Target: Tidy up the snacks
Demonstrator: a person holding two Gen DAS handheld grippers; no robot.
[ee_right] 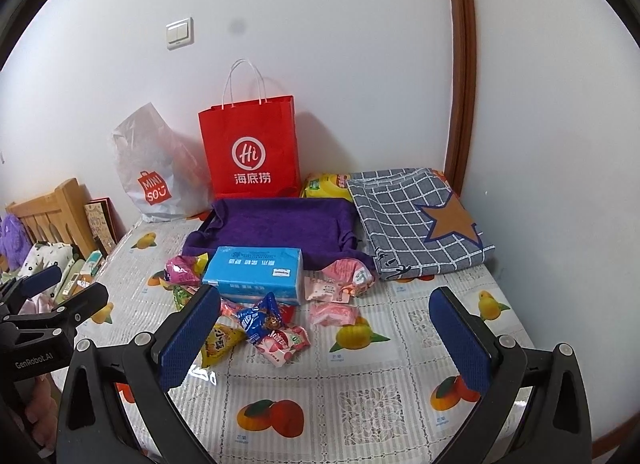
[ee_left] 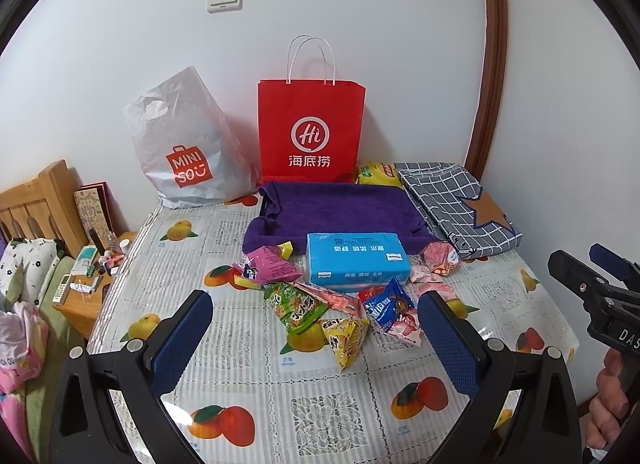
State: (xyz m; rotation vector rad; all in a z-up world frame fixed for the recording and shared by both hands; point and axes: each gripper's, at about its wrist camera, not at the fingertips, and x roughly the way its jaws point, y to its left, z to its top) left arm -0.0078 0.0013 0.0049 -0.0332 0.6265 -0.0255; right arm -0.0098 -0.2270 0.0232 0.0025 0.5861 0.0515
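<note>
Several snack packets lie in a loose pile on the fruit-print tablecloth: a green packet, a yellow triangular packet, a blue packet, pink packets. A blue tissue pack lies behind them, in front of a purple fabric tray. My left gripper is open and empty, just in front of the pile. My right gripper is open and empty, above the pile's right side.
A red paper bag and a grey Miniso plastic bag stand against the wall. A folded checked cloth and a yellow packet lie at the back right. A bedside stand and bed are left of the table.
</note>
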